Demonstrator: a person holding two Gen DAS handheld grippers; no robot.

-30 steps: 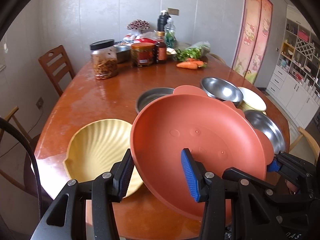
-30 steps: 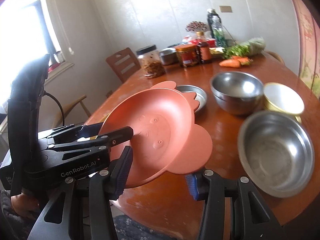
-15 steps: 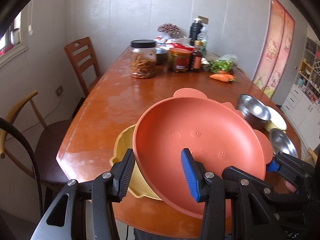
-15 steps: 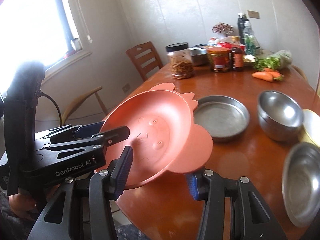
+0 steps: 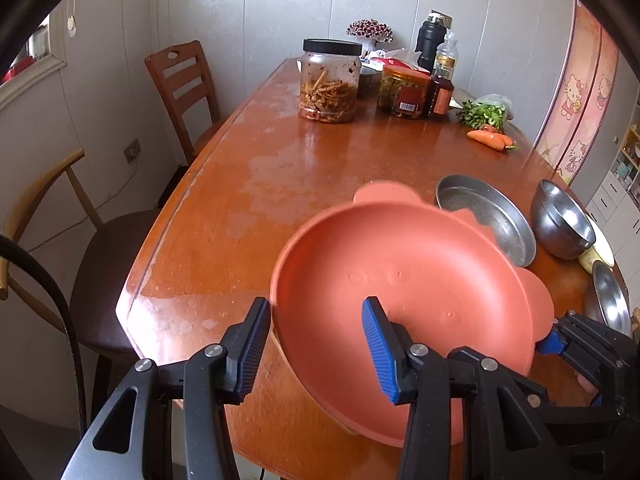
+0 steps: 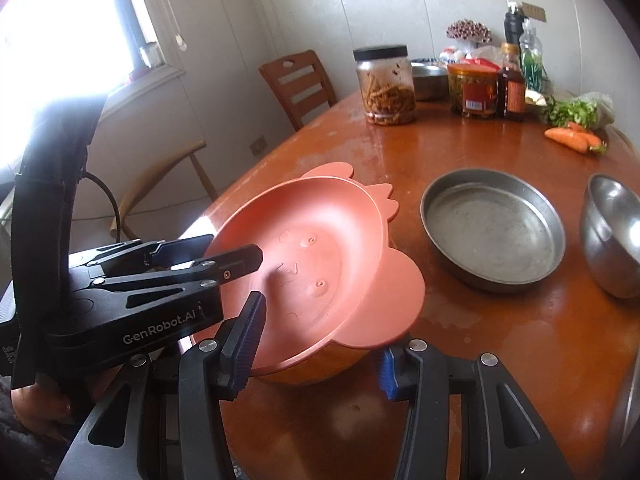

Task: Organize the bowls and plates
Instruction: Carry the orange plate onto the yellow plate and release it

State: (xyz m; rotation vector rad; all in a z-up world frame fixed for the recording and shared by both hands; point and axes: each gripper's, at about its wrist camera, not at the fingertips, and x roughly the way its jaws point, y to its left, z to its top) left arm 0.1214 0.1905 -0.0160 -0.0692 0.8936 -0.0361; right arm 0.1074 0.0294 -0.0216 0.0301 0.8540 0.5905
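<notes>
— While the orange plate (image 6: 316, 264) sits nested on something yellow at the bench's (image 5: 248, 184) near edge, how much sorting is done?

— Little, I judge. Going left to right: that plate, then the flat steel pan (image 6: 494, 224), then a steel bowl (image 6: 612, 236), each apart on the bench, with another steel dish (image 5: 610, 298) at the far right. Those look yet to be gathered.

— And the left gripper (image 5: 316, 344)?

— Its fingers are wide apart, one outside the plate's rim, the other over its inside; it grips nothing.

— The right gripper (image 6: 316, 346)?

— Also spread, straddling the plate's near edge. One pad (image 6: 248, 332) seems beside the rim, but I see no clamping.
</notes>
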